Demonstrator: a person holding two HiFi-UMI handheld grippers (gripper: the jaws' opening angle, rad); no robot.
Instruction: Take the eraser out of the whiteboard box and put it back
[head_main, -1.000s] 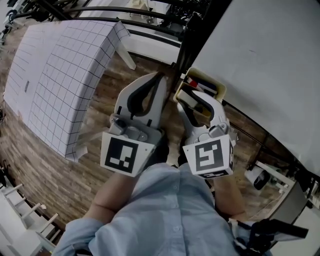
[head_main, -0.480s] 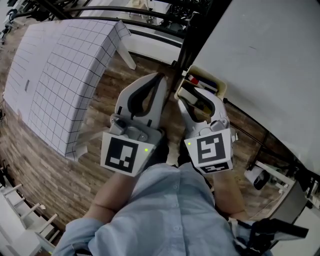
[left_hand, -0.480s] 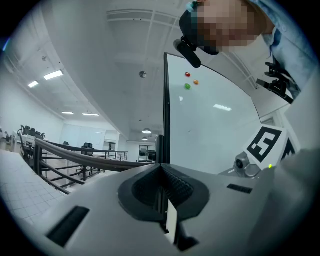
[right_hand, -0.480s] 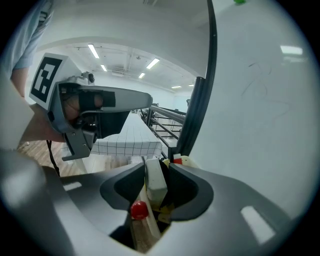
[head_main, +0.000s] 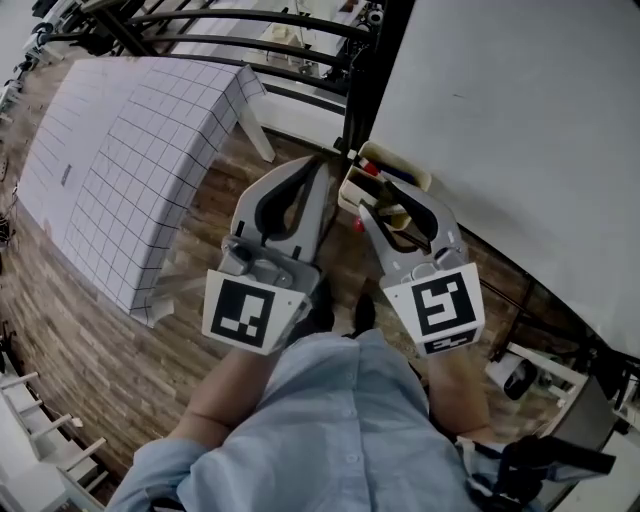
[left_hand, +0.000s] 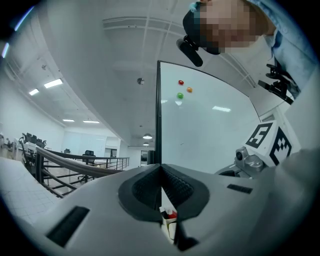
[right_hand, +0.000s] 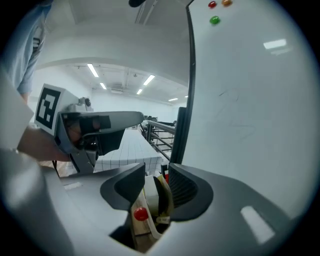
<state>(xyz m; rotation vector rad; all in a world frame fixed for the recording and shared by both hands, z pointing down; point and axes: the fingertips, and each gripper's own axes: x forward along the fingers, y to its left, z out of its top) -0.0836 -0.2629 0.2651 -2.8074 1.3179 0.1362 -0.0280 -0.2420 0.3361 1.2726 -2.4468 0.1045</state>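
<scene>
A cream whiteboard box (head_main: 402, 160) hangs at the lower edge of the whiteboard (head_main: 520, 120), with markers in it. My right gripper (head_main: 388, 203) is just in front of the box and slightly above it. The eraser (head_main: 398, 217), white with a dark felt side, stands between its jaws. In the right gripper view the eraser (right_hand: 150, 195) fills the gap of the right gripper (right_hand: 156, 172) and touches both pads, with the box (right_hand: 134, 229) below. These jaws have just been opening a little. My left gripper (head_main: 320, 165) is shut and holds nothing; its tips (left_hand: 160, 170) meet.
A table under a grid-patterned cloth (head_main: 120, 170) stands to the left, with black railings (head_main: 220, 20) behind it. The whiteboard's black post (head_main: 365, 90) rises right behind the box. A red magnet (right_hand: 140, 214) sticks to the box front. Coloured magnets (left_hand: 180, 82) sit high on the board.
The right gripper has risen and tilted, and the eraser has stayed between its jaws. The left gripper has lifted slightly and remains shut.
</scene>
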